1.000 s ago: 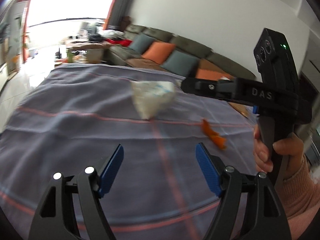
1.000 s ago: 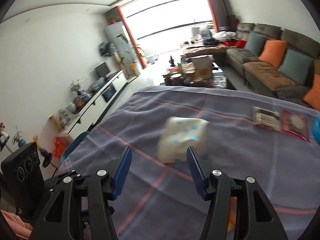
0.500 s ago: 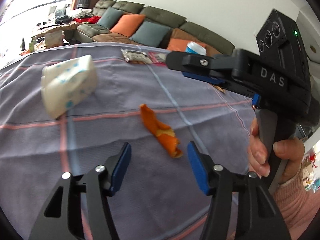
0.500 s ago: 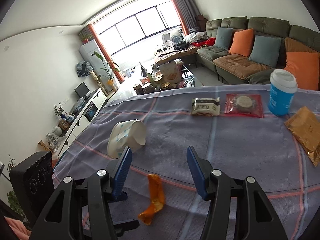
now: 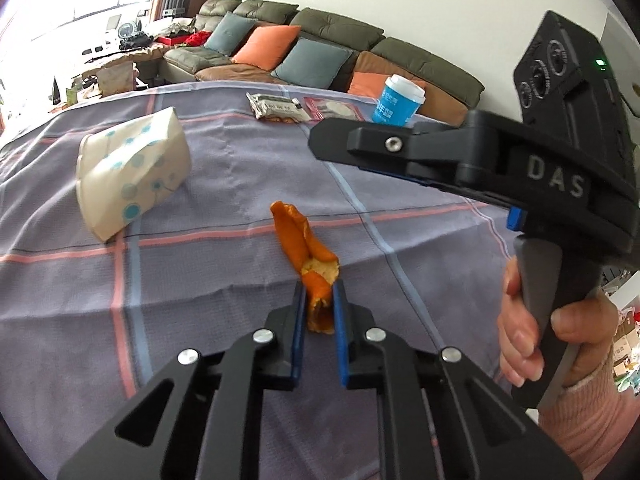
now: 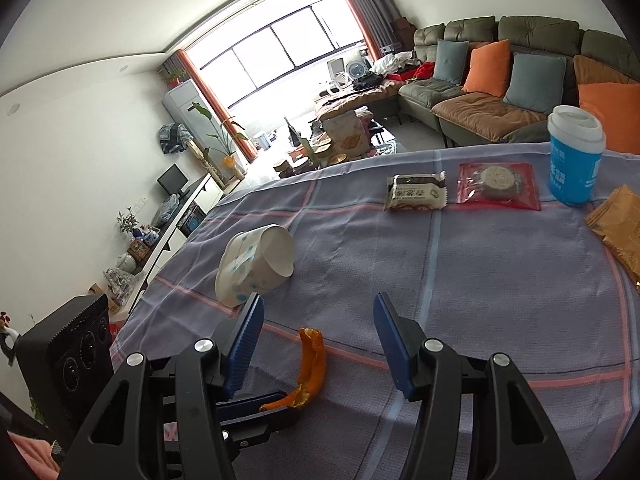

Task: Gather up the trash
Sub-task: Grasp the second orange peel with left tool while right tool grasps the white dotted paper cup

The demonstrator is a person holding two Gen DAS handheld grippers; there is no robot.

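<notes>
An orange peel (image 5: 306,240) lies on the purple checked tablecloth (image 5: 200,288). My left gripper (image 5: 318,300) is shut on the peel's near end. The peel also shows in the right wrist view (image 6: 310,364), with the left gripper's fingertips (image 6: 276,402) at its lower end. My right gripper (image 6: 316,320) is open and empty, held above the cloth over the peel. A crushed white paper cup with blue dots (image 5: 132,180) lies on its side to the left; it also shows in the right wrist view (image 6: 256,264).
At the table's far side lie a dark snack packet (image 6: 416,192), a red snack packet (image 6: 498,184), a blue cup with a white lid (image 6: 574,156) and a brown paper bag (image 6: 618,224). A sofa (image 6: 500,80) stands behind the table.
My left gripper has moved in on the orange peel and shut on its near end. My right gripper has stayed open and shifted little.
</notes>
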